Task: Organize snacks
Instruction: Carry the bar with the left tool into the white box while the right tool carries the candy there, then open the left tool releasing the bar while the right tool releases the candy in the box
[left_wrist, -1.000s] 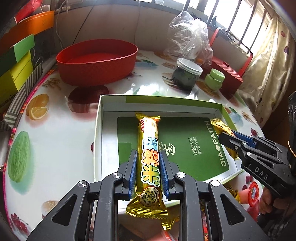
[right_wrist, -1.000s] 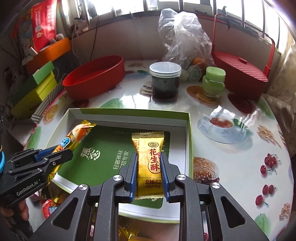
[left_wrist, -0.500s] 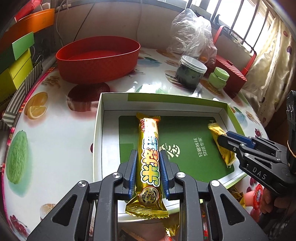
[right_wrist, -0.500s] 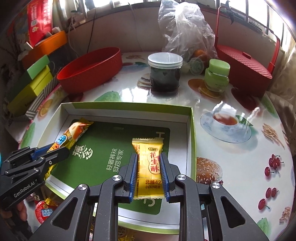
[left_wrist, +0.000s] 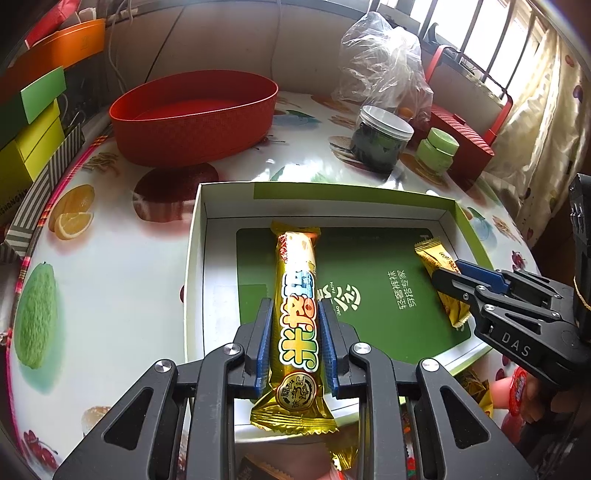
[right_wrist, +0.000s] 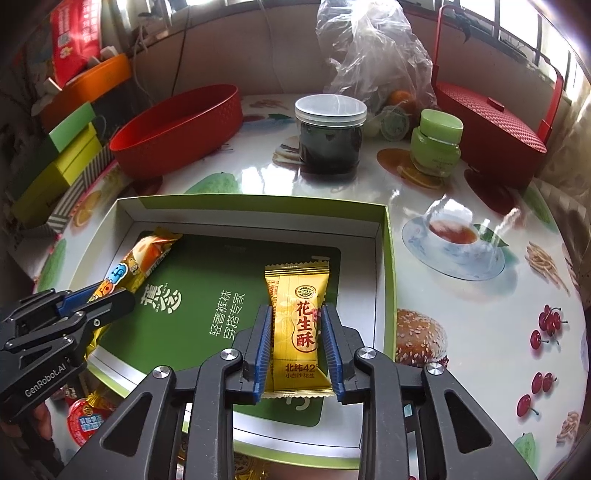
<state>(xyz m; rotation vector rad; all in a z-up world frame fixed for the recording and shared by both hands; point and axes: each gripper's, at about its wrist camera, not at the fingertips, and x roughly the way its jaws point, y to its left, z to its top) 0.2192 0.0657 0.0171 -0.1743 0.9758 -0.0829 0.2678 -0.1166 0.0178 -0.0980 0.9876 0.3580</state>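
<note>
A shallow white-and-green box (left_wrist: 325, 190) (right_wrist: 258, 203) lies on the table. My left gripper (left_wrist: 295, 306) (right_wrist: 110, 293) is shut on a long gold snack bar (left_wrist: 295, 277) (right_wrist: 147, 254). Its jaws are just starting to open, and the bar's far end rests on the box floor at the left. My right gripper (right_wrist: 297, 310) (left_wrist: 448, 273) has its jaws opening. A yellow peanut candy packet (right_wrist: 299, 295) (left_wrist: 432, 258) lies flat on the box floor between the pads, which no longer squeeze it.
Beyond the box stand a red oval tub (left_wrist: 192, 114), a dark jar (right_wrist: 330, 136), a small green jar (right_wrist: 436, 144), a plastic bag (right_wrist: 373, 55) and a red basket (right_wrist: 487, 125). Stacked boxes (left_wrist: 33, 140) line the left edge. Loose snacks, among them a red cup (right_wrist: 83, 421), lie at the front.
The right jaws have spread slightly and the yellow packet has settled flat in the box. The left gripper and its bar look unchanged.
</note>
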